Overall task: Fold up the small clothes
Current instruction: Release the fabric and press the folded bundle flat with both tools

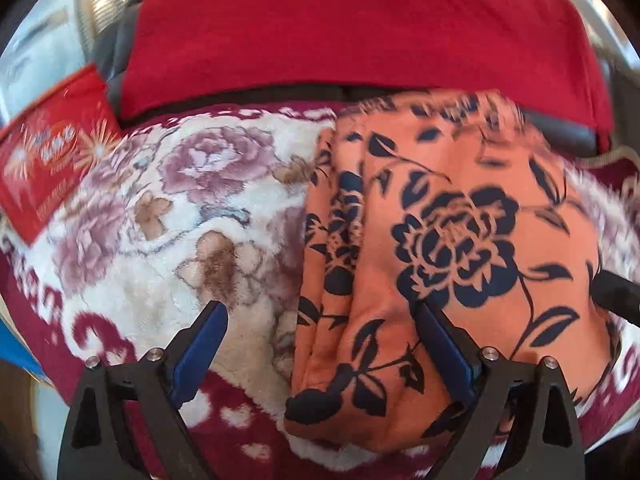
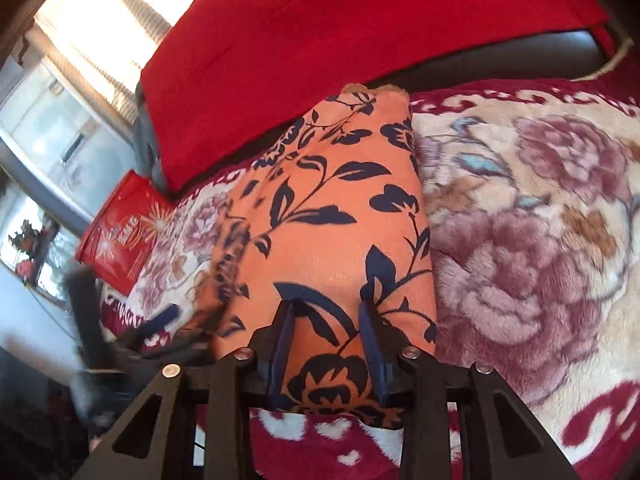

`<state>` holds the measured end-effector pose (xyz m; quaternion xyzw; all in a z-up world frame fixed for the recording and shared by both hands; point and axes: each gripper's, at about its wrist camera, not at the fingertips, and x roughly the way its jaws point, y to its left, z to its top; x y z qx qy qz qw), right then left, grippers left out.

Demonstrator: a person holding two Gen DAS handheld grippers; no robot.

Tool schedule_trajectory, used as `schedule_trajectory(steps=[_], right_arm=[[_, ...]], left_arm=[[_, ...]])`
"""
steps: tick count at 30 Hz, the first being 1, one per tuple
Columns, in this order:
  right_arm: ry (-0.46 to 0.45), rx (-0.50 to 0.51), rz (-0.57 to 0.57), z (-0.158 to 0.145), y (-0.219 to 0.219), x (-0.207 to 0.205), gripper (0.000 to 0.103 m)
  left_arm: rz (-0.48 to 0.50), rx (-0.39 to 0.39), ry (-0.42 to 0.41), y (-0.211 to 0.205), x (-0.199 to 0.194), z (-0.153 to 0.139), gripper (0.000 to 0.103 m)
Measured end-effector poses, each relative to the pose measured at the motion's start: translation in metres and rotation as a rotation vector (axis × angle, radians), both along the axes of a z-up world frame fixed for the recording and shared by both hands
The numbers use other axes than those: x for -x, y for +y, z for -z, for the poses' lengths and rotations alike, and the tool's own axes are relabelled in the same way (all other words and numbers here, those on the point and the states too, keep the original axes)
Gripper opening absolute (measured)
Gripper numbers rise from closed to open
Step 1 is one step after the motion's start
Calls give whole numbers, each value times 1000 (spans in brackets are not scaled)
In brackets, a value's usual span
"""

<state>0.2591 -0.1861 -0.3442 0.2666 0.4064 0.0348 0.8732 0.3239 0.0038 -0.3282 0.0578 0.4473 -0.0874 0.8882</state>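
- Garment (image 1: 460, 208), orange with dark blue flowers, lies on a plush floral blanket (image 1: 192, 200); in the left wrist view it fills the centre and right of the frame, partly folded lengthwise, with stacked edges running down its left side.
- Far left in that view, a red box (image 1: 48, 160) sits on the blanket, well apart from the cloth; a red cover (image 1: 360, 32) spans the top.
- Left gripper (image 1: 320, 320), low in the frame, is spread wide: one finger over bare blanket, the other over the cloth, the folded edge between them, nothing pinched.
- In the right wrist view the garment runs from centre up to the upper middle, blanket to its right.
- Right gripper (image 2: 328, 320), bottom centre, has its jaws partly apart astride the near end; whether the pads press the cloth I cannot tell.
- The fabric looks thin, light and limp, probably a bit slick, so it should drape and slide over the pile.
- Best hold, I judge: pinch all layers at the near corners or along the stacked edge, to keep them from shearing apart.
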Motion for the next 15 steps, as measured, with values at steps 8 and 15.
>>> schedule_trajectory(steps=[8,15], right_arm=[[-18,41,92,-29,-29,-74,36],[148,54,106,11,-39,-137,38]], left_arm=[[29,-29,-57,-6,9,1,99],[43,-27,-73,-6,11,-1,100]])
